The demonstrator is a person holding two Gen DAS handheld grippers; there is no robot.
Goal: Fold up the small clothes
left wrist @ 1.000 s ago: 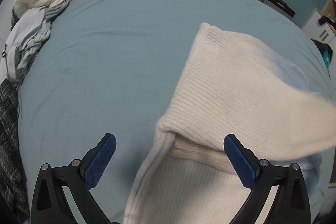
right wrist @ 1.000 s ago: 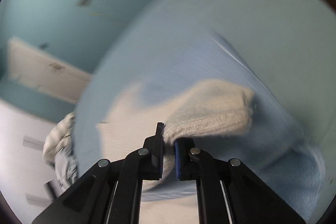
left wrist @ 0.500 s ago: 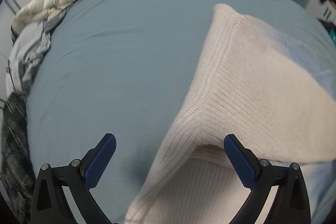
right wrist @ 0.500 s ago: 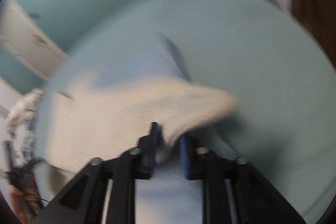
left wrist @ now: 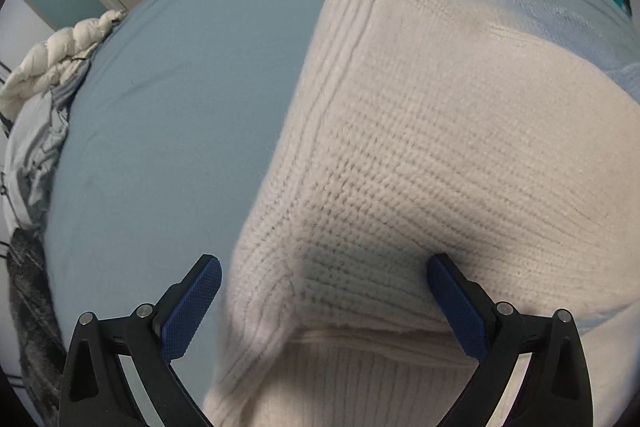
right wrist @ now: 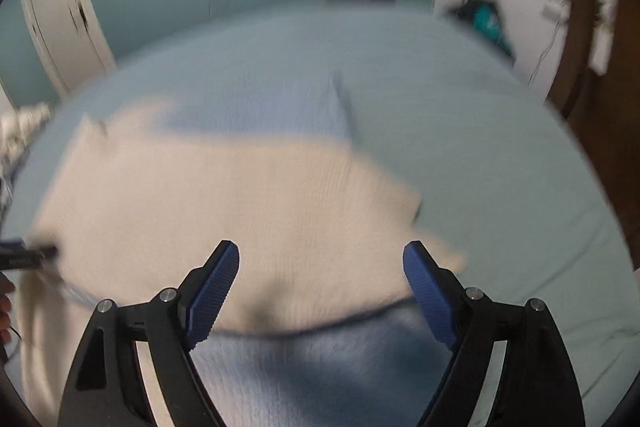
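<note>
The cream sweater (left wrist: 440, 147) lay folded on the blue bed (left wrist: 180, 127), bare sheet left. Both the left gripper (left wrist: 324, 291) and the opening right gripper (right wrist: 320, 275) gaped, gripping nothing; the right view was blurred.

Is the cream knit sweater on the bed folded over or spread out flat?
Folded over. In the left wrist view, one layer of the cream knit sweater lies doubled over another, its ribbed edge showing beneath, on the blue bed sheet.
</note>
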